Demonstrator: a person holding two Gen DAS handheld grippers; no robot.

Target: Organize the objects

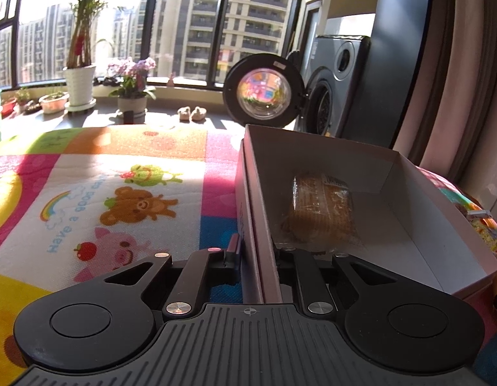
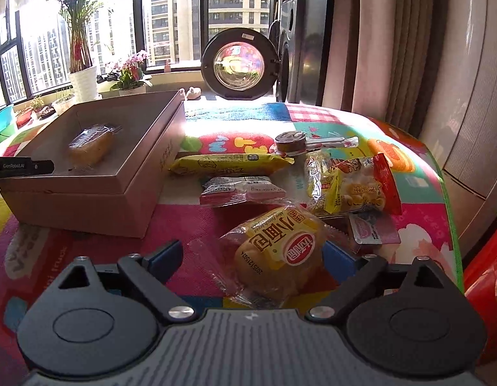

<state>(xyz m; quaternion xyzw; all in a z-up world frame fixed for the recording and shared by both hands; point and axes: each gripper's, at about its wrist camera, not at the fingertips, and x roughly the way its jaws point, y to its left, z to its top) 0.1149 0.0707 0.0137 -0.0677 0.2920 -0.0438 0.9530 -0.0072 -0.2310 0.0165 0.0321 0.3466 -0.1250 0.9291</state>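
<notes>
I am mid-way through packing snacks into the box point(image 2: 87, 189), which sits on the mat point(image 2: 190, 225). My left gripper point(image 1: 258, 257) is clamped shut on the box's near wall, steadying it; one wrapped cake point(image 1: 322, 212) already lies inside. My right gripper point(image 2: 251, 257) stands wide open around the bread bun point(image 2: 277, 254), a finger on either side, pads not yet pressing. The other packets, the yellow bar point(image 2: 229, 164), pink pack point(image 2: 242, 189) and corn snack point(image 2: 354, 186), lie just beyond, beside the box. Next, I judge, I must close on the bun gently, since the wrapper is soft, then carry it left into the box.
</notes>
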